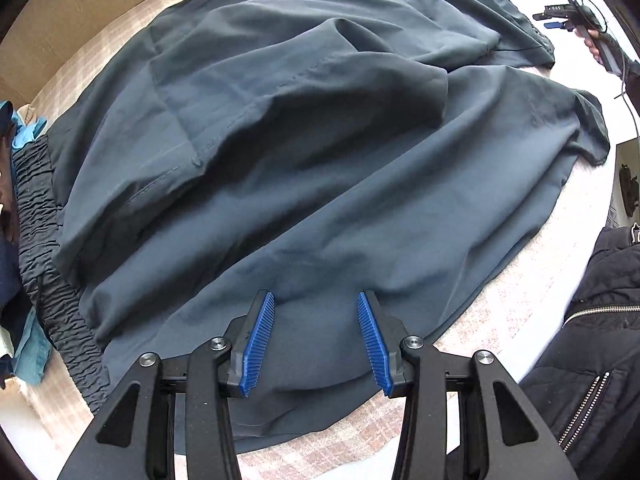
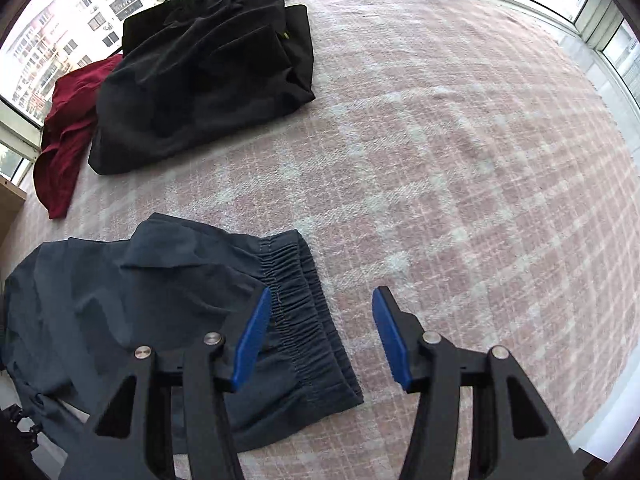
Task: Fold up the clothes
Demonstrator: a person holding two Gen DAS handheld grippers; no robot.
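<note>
Slate-blue trousers (image 1: 304, 152) lie rumpled across the pink checked cover, with the gathered waistband (image 1: 40, 248) at the left in the left wrist view. My left gripper (image 1: 316, 300) hovers open over the near edge of the cloth, nothing between its blue pads. In the right wrist view an elastic cuffed end of the same trousers (image 2: 296, 320) lies flat. My right gripper (image 2: 320, 296) is open just above that end, its left pad over the elastic and its right pad over bare cover. The right gripper also shows far off at top right in the left wrist view (image 1: 558, 20).
A folded black garment (image 2: 200, 72) and a dark red one (image 2: 68, 132) lie at the far left of the cover (image 2: 460, 160) near the windows. A pile of blue and teal clothes (image 1: 20, 280) sits at the left. A person's dark quilted jacket (image 1: 600, 340) fills the right edge.
</note>
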